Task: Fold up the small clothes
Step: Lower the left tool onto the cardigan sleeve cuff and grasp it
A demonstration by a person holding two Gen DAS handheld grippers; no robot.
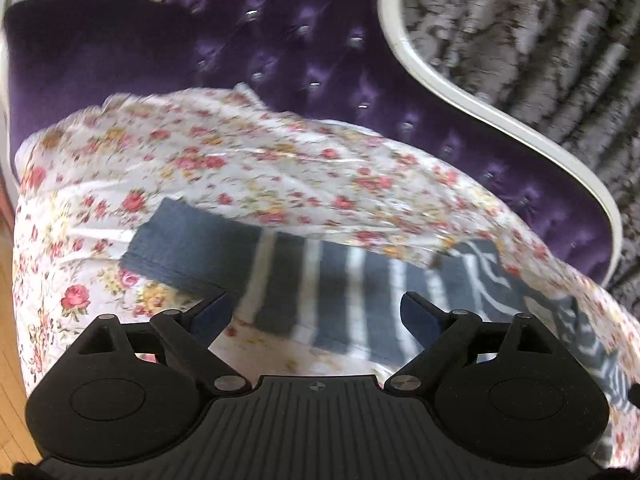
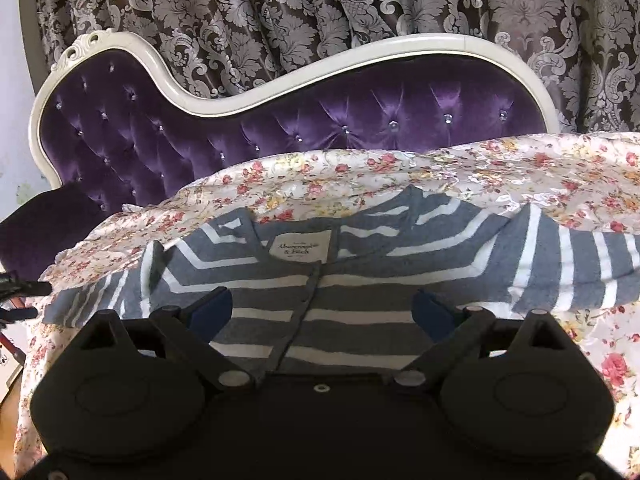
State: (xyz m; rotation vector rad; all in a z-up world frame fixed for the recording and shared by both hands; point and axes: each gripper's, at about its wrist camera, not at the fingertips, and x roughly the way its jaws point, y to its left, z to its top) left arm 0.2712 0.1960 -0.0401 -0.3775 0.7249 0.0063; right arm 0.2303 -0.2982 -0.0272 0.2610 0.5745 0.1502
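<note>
Risk — both claws, left claw [image 1: 316, 312] and right claw [image 2: 322, 308], hang released above the striped shirt [image 2: 340, 280]; grabbing one layer would drag it crooked.

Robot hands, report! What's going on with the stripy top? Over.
Both hand-held grippers, left and right, open, empty. Striped cardigan flat on floral sheet, unfolded. Nothing in the way.

Pretty sure I'm in someone's bedroom or living room: a tufted purple velvet sofa [image 2: 360, 120] with a white carved frame, damask curtains [image 2: 320, 0] across the top, and a floral sheet [image 2: 520, 168] below.
</note>
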